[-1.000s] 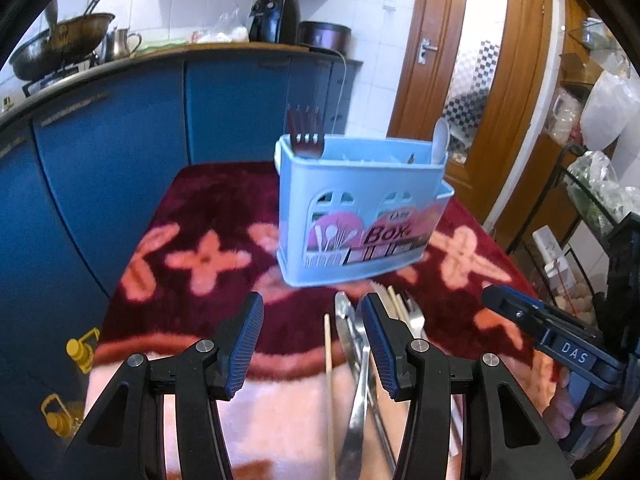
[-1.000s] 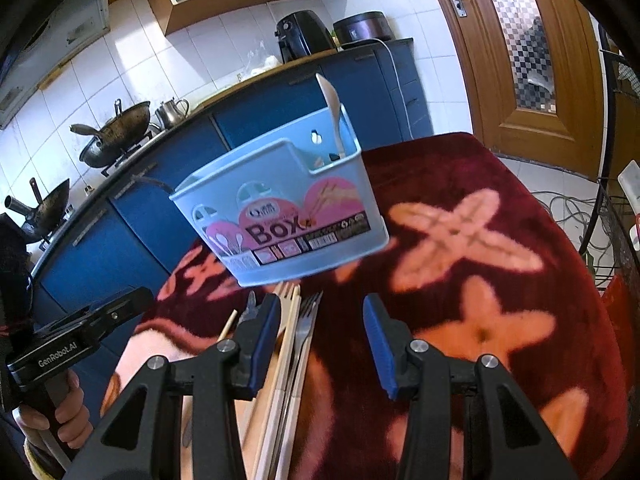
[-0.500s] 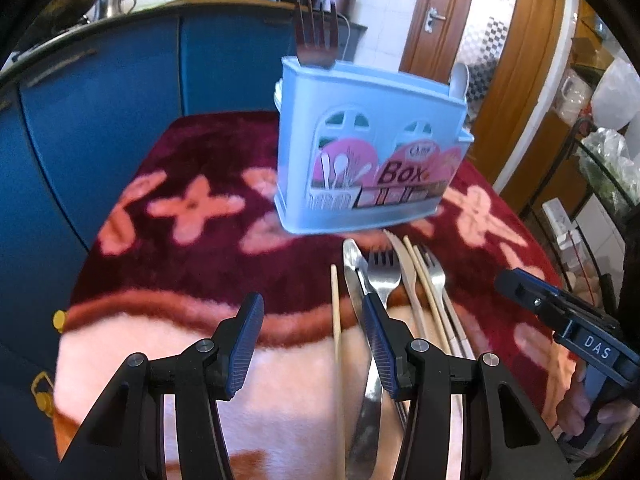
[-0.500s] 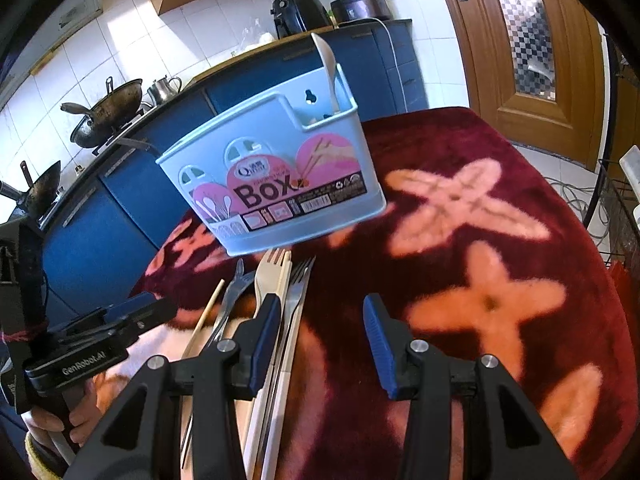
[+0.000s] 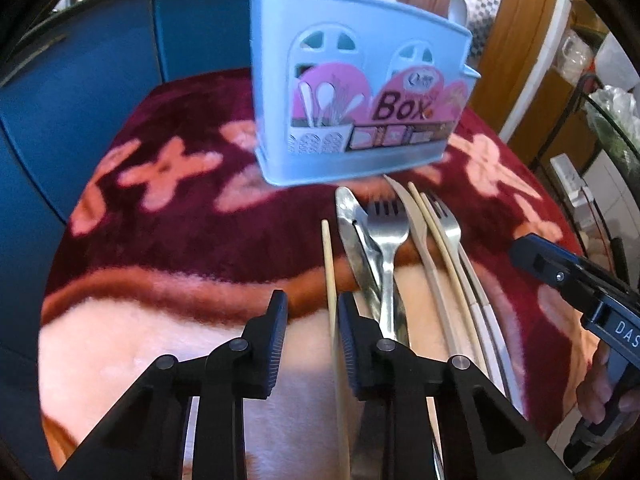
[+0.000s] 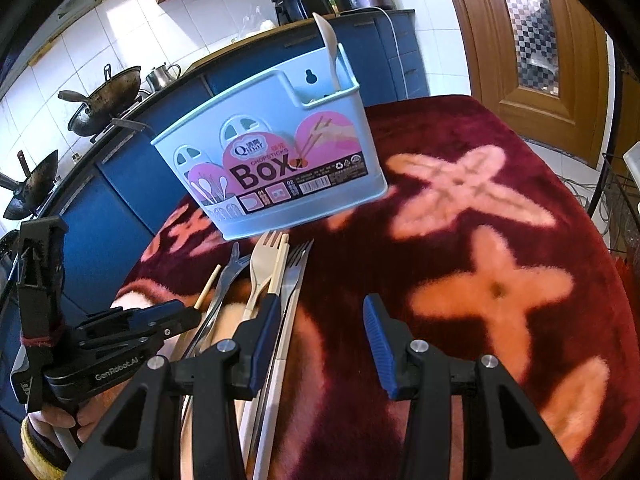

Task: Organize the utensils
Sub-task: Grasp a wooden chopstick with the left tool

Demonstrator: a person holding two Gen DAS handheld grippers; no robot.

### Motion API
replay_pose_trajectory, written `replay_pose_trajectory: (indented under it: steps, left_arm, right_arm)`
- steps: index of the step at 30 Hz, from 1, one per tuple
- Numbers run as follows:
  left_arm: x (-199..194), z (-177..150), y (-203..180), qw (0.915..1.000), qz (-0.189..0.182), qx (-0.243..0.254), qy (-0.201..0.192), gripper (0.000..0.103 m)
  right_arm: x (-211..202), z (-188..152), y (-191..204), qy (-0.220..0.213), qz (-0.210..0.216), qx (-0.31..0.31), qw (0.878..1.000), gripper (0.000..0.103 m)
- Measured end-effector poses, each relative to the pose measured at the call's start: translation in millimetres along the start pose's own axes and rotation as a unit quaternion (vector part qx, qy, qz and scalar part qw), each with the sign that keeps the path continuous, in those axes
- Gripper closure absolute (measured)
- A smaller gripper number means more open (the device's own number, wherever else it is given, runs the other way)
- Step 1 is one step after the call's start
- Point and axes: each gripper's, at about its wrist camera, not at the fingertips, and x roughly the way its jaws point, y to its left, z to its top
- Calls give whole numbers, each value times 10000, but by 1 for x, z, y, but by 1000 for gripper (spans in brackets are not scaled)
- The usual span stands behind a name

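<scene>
**Left gripper narrows around a single chopstick**

A thin pale wooden chopstick (image 5: 329,264) lies flat on the dark red blanket with pink flowers (image 5: 168,208). Its long axis runs from near to far, and its far tip points at the light blue plastic utensil box with the word "Box" (image 5: 352,92). The left gripper (image 5: 312,340) has the chopstick between its fingers. Its jaws have just been closing and now stand narrow; the right pad is almost at the stick, but I cannot tell if it presses.

Just right of the chopstick lie a steel spoon (image 5: 352,220), a steel fork (image 5: 386,232), a beige knife (image 5: 416,224), a second chopstick (image 5: 434,232) and another fork (image 5: 448,224), all parallel and close together. A white spoon (image 6: 329,46) stands in the right compartment of the box.

The right gripper (image 6: 320,340) hovers to the right, jaws half open and empty.
</scene>
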Motion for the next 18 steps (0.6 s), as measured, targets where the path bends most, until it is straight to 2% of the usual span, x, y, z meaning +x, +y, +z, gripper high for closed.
replay_pose_trajectory:
  steps: [5,7,10,18]
  left_arm:
    - [7,5,-7,9994,12,292,195,85]
    - [9,9,-7,9991,-32,328,257,92]
    - [10,11,-5,9992,-147,217,289,99]
    - [-2,5,10,9985,-450,-318,-37,99]
  right_arm:
    - [1,-1,0,43,16,-21,10000,56]
    - [2,-2,0,68,28,-28,10000,56]
    - [3,-2,0,120,22,-41,9999,57]
    - [9,-3,3,313,40,-140,9994,57]
